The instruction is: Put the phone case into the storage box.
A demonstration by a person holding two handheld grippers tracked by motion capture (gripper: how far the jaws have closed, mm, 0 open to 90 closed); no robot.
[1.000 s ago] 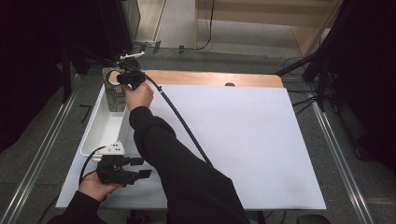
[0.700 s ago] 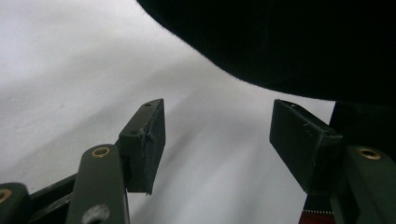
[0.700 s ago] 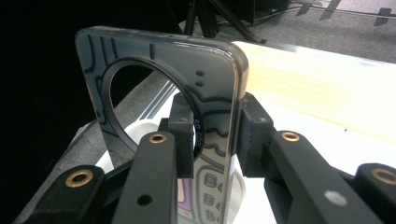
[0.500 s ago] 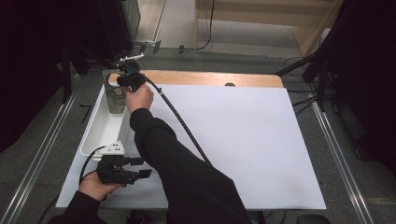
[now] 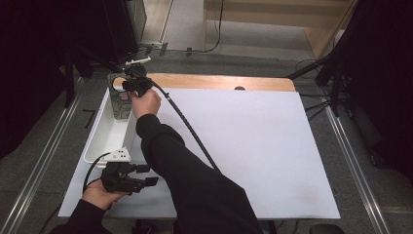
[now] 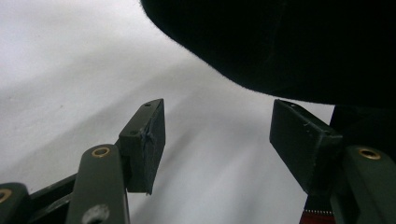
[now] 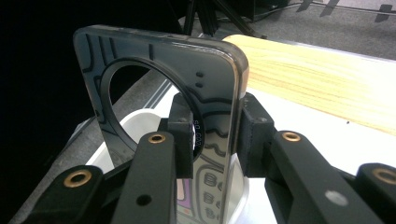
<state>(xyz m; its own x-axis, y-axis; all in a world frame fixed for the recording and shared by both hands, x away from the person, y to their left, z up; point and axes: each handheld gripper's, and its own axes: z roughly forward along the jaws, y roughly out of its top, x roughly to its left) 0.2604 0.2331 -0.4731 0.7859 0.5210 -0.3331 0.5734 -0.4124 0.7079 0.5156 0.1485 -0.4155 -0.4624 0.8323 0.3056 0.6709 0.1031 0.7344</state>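
Right gripper (image 7: pixel 212 135) clamped on edge of dark phone case (image 7: pixel 187 93), held upright with long axis vertical, above far end of white bin (image 5: pixel 104 141). Left gripper (image 6: pixel 217 140) spread wide, nothing between jaws, resting on table (image 5: pixel 253 146) at bin's near end. Case well apart from left gripper; right hand nearer.

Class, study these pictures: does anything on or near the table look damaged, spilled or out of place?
Nothing stands out. The right gripper grips a dark phone case upright above the white tray; the left gripper rests open on the white sheet.
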